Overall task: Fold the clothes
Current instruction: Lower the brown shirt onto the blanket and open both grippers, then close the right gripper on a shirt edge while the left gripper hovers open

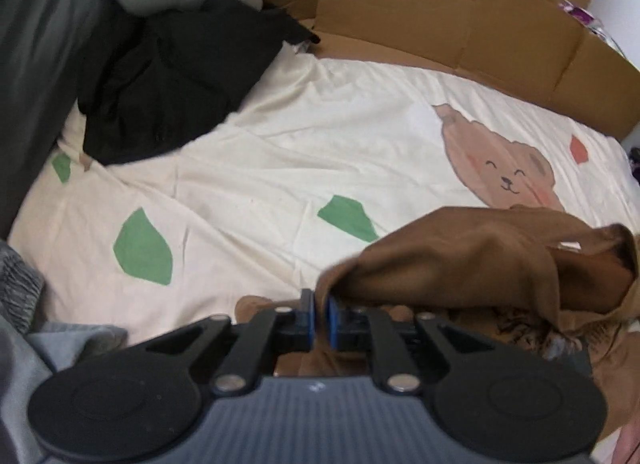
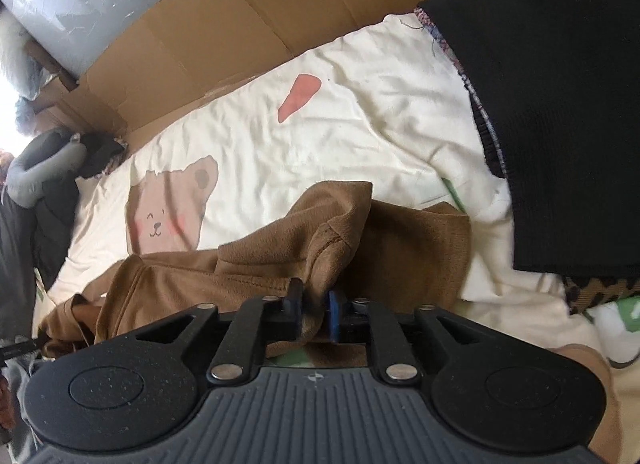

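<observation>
While the brown garment [image 2: 360, 232] lies rumpled low in frame on the cream sheet [image 2: 360, 112], the left gripper [image 1: 319, 316] and right gripper [image 2: 314, 314] stand narrow, cloth between, apparently barely pinched. Soft, limp, light: take seams or hem.

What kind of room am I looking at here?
Probably a bedroom at home. A cream sheet printed with a cartoon bear covers what looks like a bed, clothes such as a brown garment and black garment lie on it, and flattened cardboard lines the far edge.
</observation>
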{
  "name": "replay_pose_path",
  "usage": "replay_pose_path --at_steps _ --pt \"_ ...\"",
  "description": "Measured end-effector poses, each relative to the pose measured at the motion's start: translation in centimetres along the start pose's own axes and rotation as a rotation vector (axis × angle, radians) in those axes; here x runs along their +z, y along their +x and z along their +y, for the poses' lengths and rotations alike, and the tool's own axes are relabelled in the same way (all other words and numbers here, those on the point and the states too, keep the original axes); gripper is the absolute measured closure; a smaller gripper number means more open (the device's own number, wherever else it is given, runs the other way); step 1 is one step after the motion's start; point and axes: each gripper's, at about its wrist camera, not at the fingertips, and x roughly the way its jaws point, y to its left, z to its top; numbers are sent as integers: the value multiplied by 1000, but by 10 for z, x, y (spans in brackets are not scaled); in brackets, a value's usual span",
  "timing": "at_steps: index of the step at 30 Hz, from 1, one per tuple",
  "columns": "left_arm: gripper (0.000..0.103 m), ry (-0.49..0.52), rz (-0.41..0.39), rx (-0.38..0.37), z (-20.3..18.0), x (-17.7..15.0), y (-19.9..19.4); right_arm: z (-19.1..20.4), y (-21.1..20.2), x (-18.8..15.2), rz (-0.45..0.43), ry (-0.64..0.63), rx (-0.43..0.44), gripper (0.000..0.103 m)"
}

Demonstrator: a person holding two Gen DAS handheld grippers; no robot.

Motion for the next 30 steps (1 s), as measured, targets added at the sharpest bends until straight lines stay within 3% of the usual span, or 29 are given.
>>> replay_pose_path --at_steps 2,6,12,19,30 --pt "89 13 -17 -1 -5 1 -6 3 -8 1 10 -30 -15 86" --pt "81 -11 -64 -28 -14 9 -18 6 -30 3 -50 -86 -33 70" --pt "65 66 -80 -59 -29 27 -16 3 -39 11 -98 -133 -48 69" --pt "63 94 -72 -65 -33 34 -3 7 -37 26 -107 -297 -61 68" --pt "60 101 -53 -44 -22 33 0 38 -19 53 5 -676 7 66"
